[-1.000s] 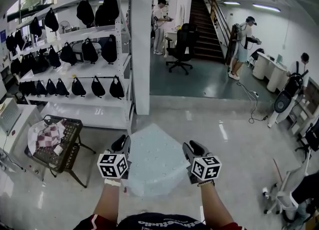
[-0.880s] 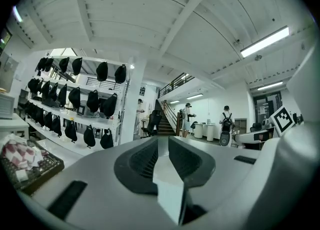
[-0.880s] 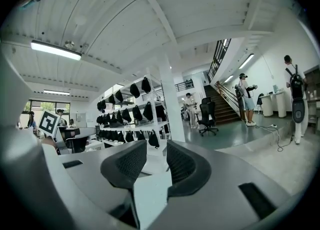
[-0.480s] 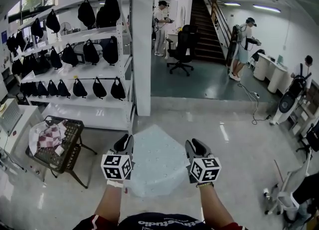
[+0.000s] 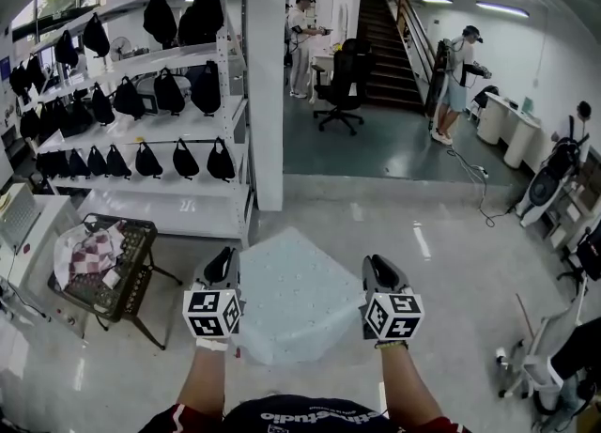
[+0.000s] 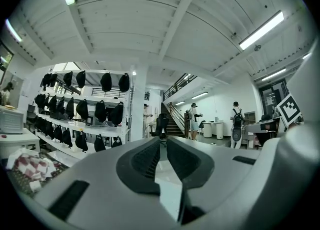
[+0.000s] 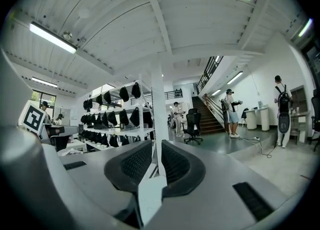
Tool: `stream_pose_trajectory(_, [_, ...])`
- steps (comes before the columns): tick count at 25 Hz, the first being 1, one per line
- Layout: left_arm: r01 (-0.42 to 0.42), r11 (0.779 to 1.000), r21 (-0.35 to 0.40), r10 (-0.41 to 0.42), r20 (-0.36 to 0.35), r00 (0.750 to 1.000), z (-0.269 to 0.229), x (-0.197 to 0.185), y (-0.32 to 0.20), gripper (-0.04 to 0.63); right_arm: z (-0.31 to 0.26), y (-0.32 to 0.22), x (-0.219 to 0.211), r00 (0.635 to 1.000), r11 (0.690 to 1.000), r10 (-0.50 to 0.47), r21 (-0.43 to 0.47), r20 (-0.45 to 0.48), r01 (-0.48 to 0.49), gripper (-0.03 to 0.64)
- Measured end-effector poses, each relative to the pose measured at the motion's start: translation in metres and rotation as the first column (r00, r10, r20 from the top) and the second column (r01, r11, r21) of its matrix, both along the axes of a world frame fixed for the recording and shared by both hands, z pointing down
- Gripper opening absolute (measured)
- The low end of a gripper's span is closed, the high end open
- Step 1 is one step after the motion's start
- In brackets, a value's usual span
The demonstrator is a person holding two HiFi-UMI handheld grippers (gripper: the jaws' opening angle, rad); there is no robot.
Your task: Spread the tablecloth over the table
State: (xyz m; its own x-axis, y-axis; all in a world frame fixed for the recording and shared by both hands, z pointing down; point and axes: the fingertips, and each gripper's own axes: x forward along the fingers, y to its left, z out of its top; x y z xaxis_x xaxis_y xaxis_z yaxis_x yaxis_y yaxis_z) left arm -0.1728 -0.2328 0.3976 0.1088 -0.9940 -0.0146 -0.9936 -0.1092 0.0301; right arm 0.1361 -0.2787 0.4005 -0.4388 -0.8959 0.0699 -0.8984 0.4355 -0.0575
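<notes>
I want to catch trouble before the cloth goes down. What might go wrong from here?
1. The right gripper has just been closing on the cloth. Only a thin edge sits in its jaws, so it may slip out.
2. The left gripper, also just closing, holds as little.
3. The crate stands close on the left, and a wide swing might snag it.

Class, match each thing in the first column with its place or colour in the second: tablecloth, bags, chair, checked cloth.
Things:
1. tablecloth
2. bags
3. chair
4. checked cloth

Place or colour:
A. on the black rack
B. by the stairs
C. light blue
D. on the white shelves

Pairs: 1-C; 2-D; 3-B; 4-A
</notes>
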Motion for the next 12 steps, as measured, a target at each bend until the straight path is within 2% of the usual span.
stream_pose_trajectory(12, [-0.017, 1.0, 0.012, 0.017, -0.005, 1.0, 0.0079, 0.0008, 0.0089, 0.021, -0.0003, 0.0072, 0.0041, 0.999, 0.998, 0.034, 0.046, -0.04, -0.032, 0.029])
